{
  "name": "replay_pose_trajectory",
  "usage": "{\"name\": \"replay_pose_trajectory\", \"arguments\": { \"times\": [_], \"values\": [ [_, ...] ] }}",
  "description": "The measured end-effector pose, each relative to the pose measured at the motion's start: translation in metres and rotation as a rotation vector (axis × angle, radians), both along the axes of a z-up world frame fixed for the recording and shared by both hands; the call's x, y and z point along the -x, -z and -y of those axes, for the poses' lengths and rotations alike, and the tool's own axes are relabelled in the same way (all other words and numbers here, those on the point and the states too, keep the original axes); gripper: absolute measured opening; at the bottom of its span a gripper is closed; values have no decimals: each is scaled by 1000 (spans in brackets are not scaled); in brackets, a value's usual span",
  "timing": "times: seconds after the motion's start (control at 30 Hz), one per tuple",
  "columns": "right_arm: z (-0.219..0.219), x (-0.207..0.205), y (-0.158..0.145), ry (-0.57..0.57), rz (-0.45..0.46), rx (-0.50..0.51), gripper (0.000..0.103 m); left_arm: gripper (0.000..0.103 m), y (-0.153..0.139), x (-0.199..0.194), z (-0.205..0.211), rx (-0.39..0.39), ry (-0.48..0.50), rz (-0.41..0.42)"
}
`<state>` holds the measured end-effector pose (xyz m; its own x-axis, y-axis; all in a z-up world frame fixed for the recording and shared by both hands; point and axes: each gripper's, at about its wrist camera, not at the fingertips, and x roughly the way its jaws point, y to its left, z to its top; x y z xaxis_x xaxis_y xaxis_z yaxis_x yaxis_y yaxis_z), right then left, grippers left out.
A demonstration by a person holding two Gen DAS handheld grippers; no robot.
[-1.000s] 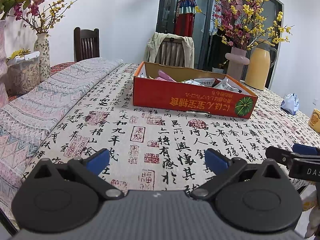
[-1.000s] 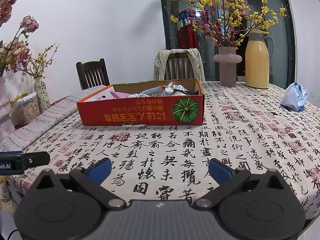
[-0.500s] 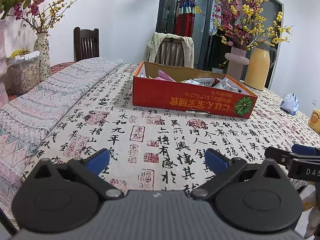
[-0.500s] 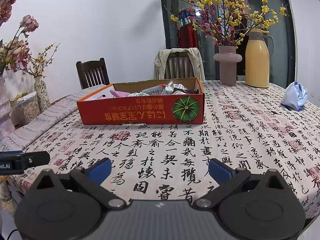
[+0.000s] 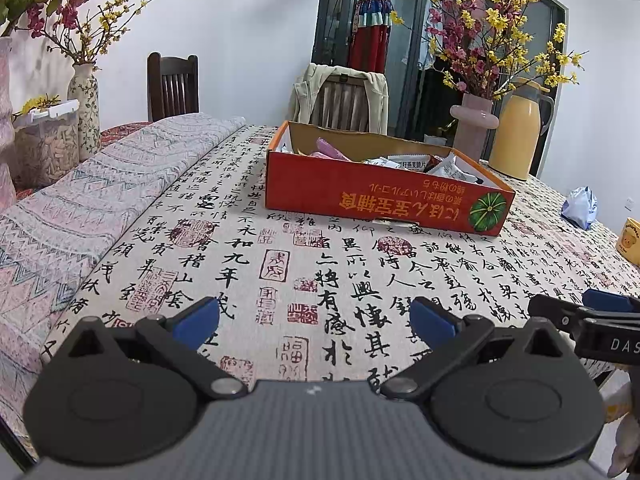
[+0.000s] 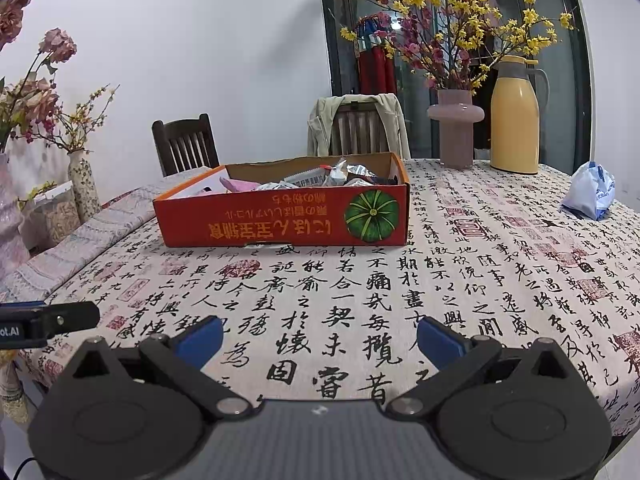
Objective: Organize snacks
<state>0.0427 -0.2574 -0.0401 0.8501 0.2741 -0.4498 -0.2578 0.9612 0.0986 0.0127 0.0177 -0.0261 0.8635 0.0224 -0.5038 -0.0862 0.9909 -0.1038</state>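
Observation:
A shallow orange cardboard box (image 5: 376,200) with a green pumpkin picture stands mid-table; it also shows in the right wrist view (image 6: 280,224). Several wrapped snacks (image 6: 320,178) lie inside it, pink and silver packets among them (image 5: 400,162). My left gripper (image 5: 314,322) is open and empty, low over the table's near edge. My right gripper (image 6: 320,338) is open and empty, also at the near edge, to the right of the left one. Both are well short of the box.
The table wears a calligraphy-print cloth (image 6: 460,280), with a patterned runner (image 5: 80,220) on the left. At the far right stand a pink vase (image 6: 456,132), a yellow thermos (image 6: 514,116), a blue-white bag (image 6: 590,192) and a yellow cup (image 5: 630,238). Chairs (image 6: 186,144) stand behind.

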Motion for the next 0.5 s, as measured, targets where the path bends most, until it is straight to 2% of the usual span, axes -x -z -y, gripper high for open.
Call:
{"name": "replay_pose_trajectory", "arguments": {
  "times": [0.5],
  "values": [
    [-1, 1, 2, -1, -1, 1, 103, 103, 1, 1, 1, 3, -1, 1]
  ]
}}
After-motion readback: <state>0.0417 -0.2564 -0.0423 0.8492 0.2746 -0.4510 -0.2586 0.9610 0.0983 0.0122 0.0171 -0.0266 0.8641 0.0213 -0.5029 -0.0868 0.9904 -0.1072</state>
